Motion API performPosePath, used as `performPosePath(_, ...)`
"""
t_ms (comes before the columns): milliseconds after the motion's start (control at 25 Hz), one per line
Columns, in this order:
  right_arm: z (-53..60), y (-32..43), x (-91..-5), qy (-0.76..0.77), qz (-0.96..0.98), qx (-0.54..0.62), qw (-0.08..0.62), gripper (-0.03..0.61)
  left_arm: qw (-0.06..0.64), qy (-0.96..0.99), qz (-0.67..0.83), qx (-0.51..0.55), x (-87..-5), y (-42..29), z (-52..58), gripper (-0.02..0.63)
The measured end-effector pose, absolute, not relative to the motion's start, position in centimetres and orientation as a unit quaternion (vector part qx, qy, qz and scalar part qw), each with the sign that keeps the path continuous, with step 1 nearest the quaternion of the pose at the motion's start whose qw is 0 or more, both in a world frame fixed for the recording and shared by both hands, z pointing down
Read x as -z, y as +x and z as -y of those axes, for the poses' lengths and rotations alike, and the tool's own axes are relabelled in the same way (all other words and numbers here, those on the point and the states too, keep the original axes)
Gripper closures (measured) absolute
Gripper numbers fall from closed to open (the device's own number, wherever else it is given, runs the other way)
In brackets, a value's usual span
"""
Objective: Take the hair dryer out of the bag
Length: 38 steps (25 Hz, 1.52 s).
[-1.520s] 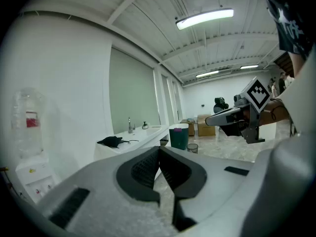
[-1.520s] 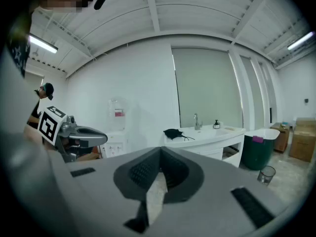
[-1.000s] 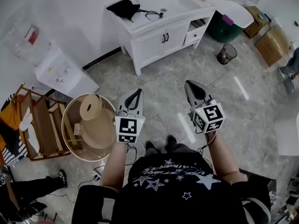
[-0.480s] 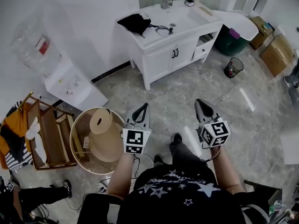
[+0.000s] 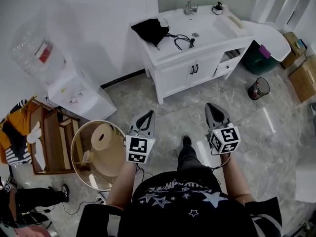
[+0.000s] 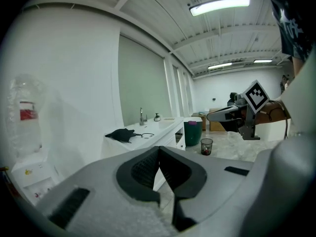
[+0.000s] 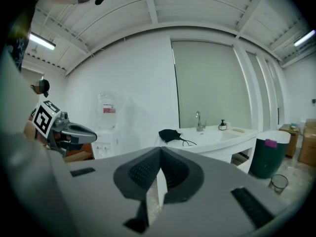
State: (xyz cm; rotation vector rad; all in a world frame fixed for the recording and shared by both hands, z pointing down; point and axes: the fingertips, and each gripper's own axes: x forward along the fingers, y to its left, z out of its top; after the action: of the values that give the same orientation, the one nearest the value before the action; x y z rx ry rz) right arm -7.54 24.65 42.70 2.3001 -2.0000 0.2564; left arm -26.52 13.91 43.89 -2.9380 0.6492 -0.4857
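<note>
Against the far wall, on the white sink bench, lies the black bag, with a dark cord trailing out of it towards the basin. The hair dryer itself cannot be seen, so it is presumably inside the bag. Well short of it, over the tiled floor, the left gripper and right gripper are held side by side, each with its fingers pressed together on nothing. That looks like an approach carry: nothing within reach to grasp yet, both tools aimed at the bench.
</note>
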Motion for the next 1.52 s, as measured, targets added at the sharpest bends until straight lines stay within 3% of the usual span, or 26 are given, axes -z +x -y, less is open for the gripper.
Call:
performPosePath(520, -11.6, 7.4, -43.0, 0.681, 0.725, -0.089, 0.049, 0.572, 0.022, -0.939, -0.297, 0.171, -43.3, -12.6, -3.6, 0.603)
performPosePath(1040, -5.5, 12.4, -42.8, 0.683, 0.723, -0.098, 0.025, 0.572, 0.017, -0.929, -0.323, 0.182, -42.0, -8.1, 3.6, 0.603)
performPosePath(1400, 2.2, 16.2, -43.6, 0.696, 0.708, -0.112, 0.044, 0.572, -0.001, -0.927, -0.321, 0.196, -44.7, -4.2, 13.6, 0.601)
performPosePath(1520, 5.8, 17.6, -43.6, 0.7, 0.702, -0.119, 0.047, 0.572, -0.026, -0.928, -0.304, 0.214, -46.5, -2.5, 17.3, 0.493)
